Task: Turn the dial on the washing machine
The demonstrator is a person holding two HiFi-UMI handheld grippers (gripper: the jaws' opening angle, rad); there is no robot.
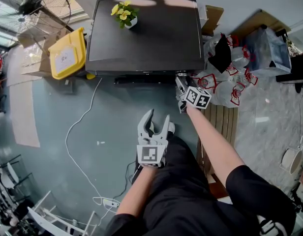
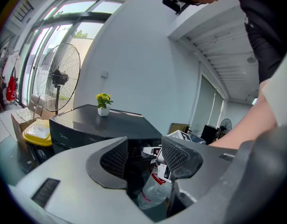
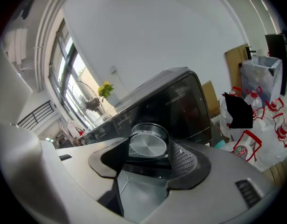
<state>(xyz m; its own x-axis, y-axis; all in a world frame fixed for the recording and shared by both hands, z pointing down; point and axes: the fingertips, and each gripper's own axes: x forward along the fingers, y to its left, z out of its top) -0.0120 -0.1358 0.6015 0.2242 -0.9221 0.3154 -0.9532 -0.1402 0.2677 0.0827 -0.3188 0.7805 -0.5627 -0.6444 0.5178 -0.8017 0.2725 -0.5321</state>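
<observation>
The dark washing machine [image 1: 146, 31] stands at the back with a pot of yellow flowers [image 1: 124, 14] on its lid. My right gripper [image 1: 182, 93] is at the machine's front right corner. In the right gripper view its jaws sit on either side of the round silver dial [image 3: 148, 144] on the black control panel [image 3: 181, 101], and the right gripper [image 3: 148, 157] looks shut on that dial. My left gripper [image 1: 155, 123] hangs open over the floor in front of the machine, nothing between its pads [image 2: 116, 158].
A yellow bin [image 1: 68, 53] and cardboard stand left of the machine, with a floor fan [image 1: 41, 4] behind. White bags with red print [image 1: 230, 82] are heaped on the right. A white cable [image 1: 80, 127] runs over the floor to a power strip [image 1: 109, 203].
</observation>
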